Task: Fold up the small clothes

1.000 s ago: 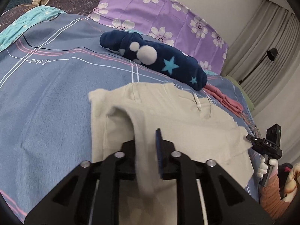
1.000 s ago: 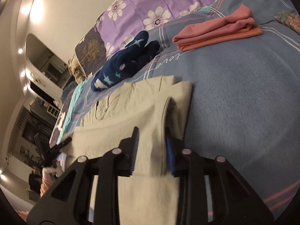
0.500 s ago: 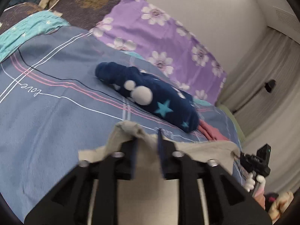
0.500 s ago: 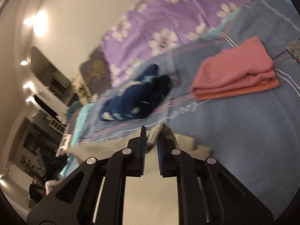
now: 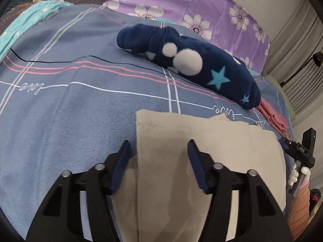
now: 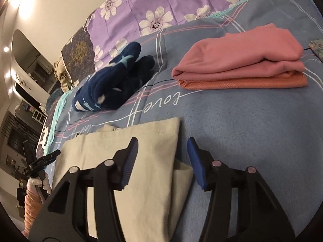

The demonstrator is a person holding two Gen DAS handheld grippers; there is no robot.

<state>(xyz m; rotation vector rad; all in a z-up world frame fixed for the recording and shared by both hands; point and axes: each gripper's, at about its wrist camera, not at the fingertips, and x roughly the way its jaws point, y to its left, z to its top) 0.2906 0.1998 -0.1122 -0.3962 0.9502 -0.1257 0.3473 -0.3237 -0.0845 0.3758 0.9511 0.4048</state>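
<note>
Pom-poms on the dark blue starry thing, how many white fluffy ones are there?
2 on the navy star-print garment: a small pom-pom and a big pom-pom, touching, near its middle. Others may hide underneath.

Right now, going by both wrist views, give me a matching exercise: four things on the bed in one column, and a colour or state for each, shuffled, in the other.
Things:
1. trousers
2. fleece garment
3. pink stack
4. left tool

States:
A. navy with light stars, bunched up
B. open, jaws either side of a cloth edge
C. beige, folded flat nearest the cameras
D. folded, at the far right of the blanket

Pairs: 1-C, 2-A, 3-D, 4-B
</note>
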